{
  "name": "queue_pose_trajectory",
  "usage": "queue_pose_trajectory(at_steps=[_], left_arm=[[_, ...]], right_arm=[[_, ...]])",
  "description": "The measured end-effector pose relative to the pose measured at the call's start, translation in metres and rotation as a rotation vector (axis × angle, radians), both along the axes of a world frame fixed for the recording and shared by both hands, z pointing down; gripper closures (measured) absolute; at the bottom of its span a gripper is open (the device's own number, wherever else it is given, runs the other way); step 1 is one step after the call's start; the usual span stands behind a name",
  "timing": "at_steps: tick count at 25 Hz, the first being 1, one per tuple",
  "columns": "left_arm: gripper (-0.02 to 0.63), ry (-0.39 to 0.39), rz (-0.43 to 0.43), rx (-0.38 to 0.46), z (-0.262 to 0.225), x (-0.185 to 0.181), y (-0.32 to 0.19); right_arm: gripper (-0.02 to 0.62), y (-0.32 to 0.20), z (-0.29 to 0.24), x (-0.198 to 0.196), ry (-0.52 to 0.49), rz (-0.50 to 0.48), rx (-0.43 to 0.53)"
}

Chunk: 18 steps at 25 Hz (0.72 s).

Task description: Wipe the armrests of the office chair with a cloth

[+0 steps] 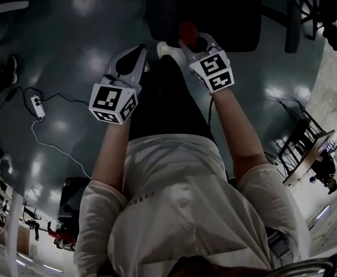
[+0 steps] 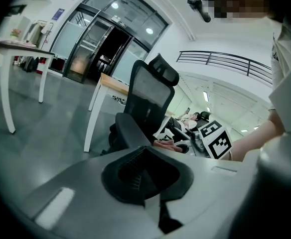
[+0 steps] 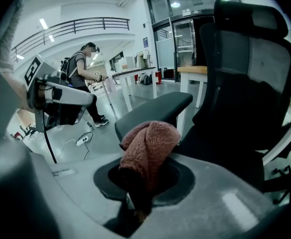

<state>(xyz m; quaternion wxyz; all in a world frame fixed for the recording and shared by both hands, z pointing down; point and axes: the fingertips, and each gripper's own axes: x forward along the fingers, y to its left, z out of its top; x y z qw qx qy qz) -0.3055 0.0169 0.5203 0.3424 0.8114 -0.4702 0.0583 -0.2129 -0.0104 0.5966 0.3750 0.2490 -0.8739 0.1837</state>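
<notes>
A black office chair (image 3: 245, 83) with a mesh back and headrest stands in front of me. Its dark padded armrest (image 3: 155, 111) runs toward my right gripper (image 3: 143, 183), which is shut on a bunched reddish knitted cloth (image 3: 148, 146). The cloth hangs just before the armrest's near end; I cannot tell if they touch. In the head view, the cloth (image 1: 187, 32) and right gripper (image 1: 193, 39) are at the chair's (image 1: 214, 16) near edge. My left gripper (image 1: 141, 53) hovers to the left, shut and holding nothing. From the left gripper view, the armrest (image 2: 130, 131) lies ahead of the left gripper (image 2: 144, 171).
A white power strip (image 1: 37, 105) with cables lies on the glossy grey floor to the left. White-legged tables (image 2: 6, 73) stand around the chair. A person (image 3: 83, 78) stands in the background. More furniture (image 1: 307, 149) is at the right.
</notes>
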Motion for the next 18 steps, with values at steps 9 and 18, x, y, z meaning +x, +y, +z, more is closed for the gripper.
queue_pose_trajectory(at_steps=[9, 18], left_arm=[[0.589, 0.024, -0.013, -0.024, 0.001, -0.012, 0.021], [0.589, 0.048, -0.072, -0.024, -0.002, -0.034, 0.036]], right_arm=[[0.543, 0.04, 0.008, -0.008, -0.05, 0.231, -0.083], [0.543, 0.044, 0.002, -0.043, -0.107, 0.367, -0.171]])
